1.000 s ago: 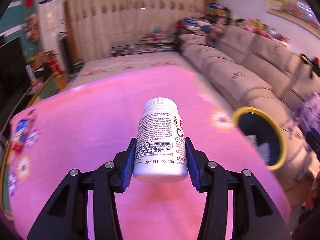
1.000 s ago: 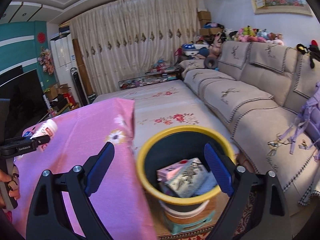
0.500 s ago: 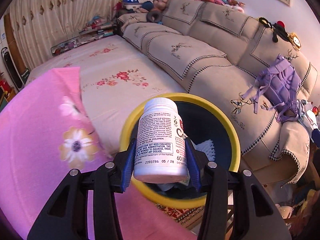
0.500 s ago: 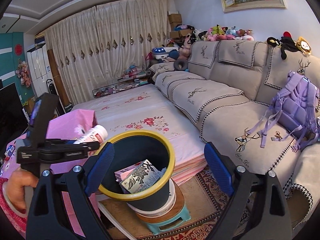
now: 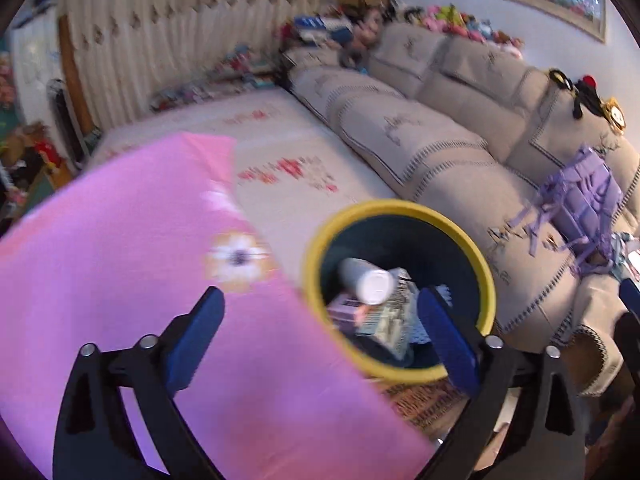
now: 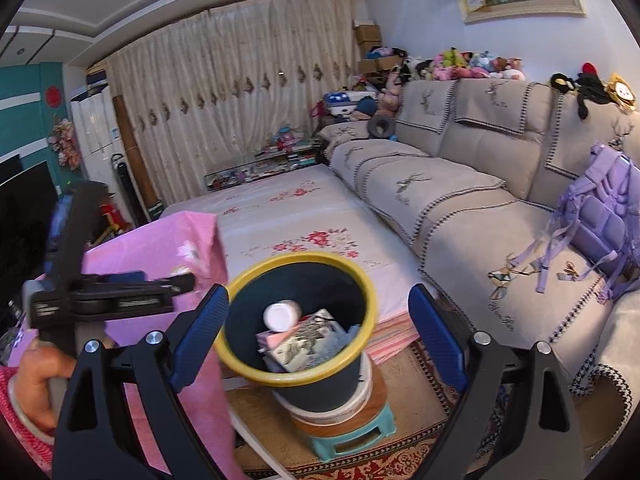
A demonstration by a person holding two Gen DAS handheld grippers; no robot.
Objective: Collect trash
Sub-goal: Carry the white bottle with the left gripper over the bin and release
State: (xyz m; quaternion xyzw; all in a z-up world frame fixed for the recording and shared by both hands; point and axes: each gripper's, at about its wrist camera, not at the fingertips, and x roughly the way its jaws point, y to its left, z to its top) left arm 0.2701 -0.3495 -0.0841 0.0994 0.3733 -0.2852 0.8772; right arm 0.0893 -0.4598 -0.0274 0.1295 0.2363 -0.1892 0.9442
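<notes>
A long beige sofa runs behind and to the right of the bin, with a purple backpack on its seat well to the bin's right. A bed with a flowered sheet lies just behind the bin, and the worktop under a pink cloth comes up against the bin's left side.

The bin is dark with a yellow rim and stands on a white tub, a round wooden board and a small teal stool on the patterned rug. Inside it lie a printed carton and a pink box.

The white bottle is down in the bin, lying tilted on top of that trash with its flat round end turned up toward the cameras; nothing grips it.

The left tool hangs above the bin's near-left edge. Its jaws have just been opening and now stand wide apart with nothing between them; the right blue pad sits over the bin's mouth and the left one over the pink cloth. In the right wrist view a hand holds this tool's grip to the left of the bin.

The right tool hovers in front of the bin, its jaws spread wide to either side of the rim without touching it, holding nothing.
</notes>
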